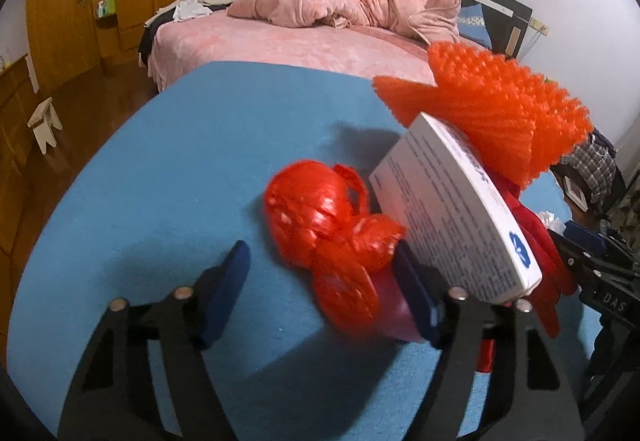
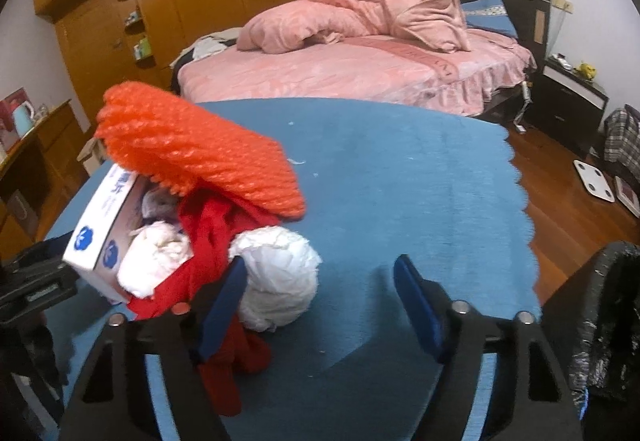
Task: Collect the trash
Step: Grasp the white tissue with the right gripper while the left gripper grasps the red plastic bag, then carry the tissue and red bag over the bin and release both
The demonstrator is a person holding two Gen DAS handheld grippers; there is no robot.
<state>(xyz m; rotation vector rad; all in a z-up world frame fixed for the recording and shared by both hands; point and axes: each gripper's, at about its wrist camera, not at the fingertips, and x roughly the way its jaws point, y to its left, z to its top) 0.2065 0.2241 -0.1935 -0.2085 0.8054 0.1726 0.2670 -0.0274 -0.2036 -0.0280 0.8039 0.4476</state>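
Both wrist cams low, close over blue cloth (image 1: 140, 201), facing bed (image 2: 340, 73).

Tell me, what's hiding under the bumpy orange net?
Under the orange foam net you can see a white box, red cloth and crumpled white tissues. Anything deeper in the pile is covered.
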